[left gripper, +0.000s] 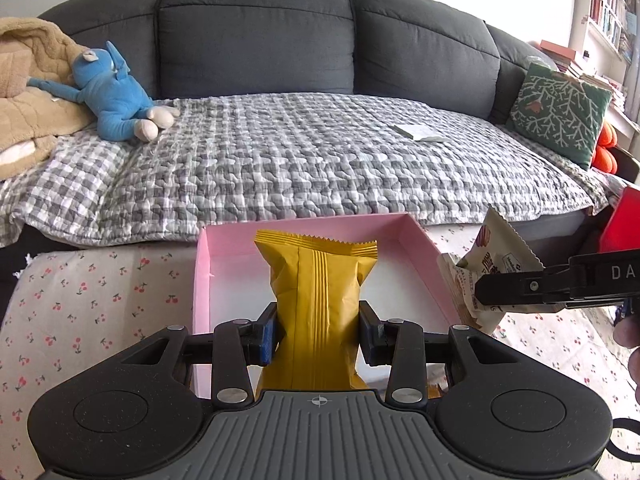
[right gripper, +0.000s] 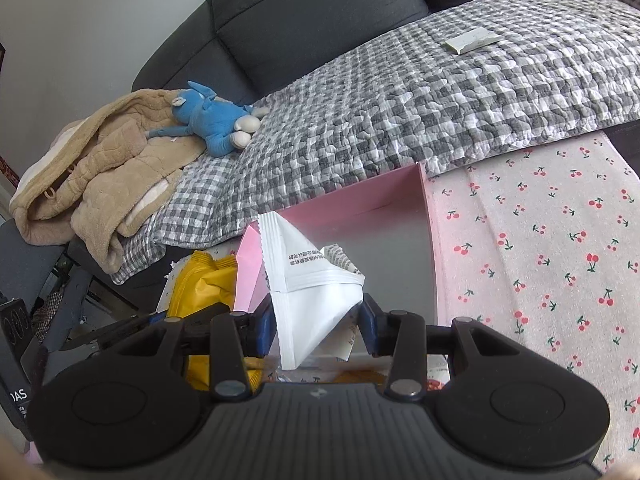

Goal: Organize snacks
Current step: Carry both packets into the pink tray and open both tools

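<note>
My left gripper (left gripper: 318,334) is shut on a yellow snack packet (left gripper: 318,292) and holds it upright over the near edge of an open pink box (left gripper: 202,276). My right gripper (right gripper: 318,330) is shut on white snack packets (right gripper: 316,300) above the pink box's (right gripper: 428,216) near left corner. In the left wrist view the right gripper (left gripper: 516,288) comes in from the right with the white packets (left gripper: 492,252) beside the box's right wall. The yellow packet (right gripper: 204,288) shows at the left in the right wrist view. The box floor looks bare.
The box stands on a table with a cherry-print cloth (right gripper: 540,240). Behind it is a dark sofa (left gripper: 256,32) with a grey checked quilt (left gripper: 320,160), a blue plush toy (left gripper: 114,96), a beige blanket (right gripper: 100,172), a green cushion (left gripper: 560,112) and a small white packet (left gripper: 420,133).
</note>
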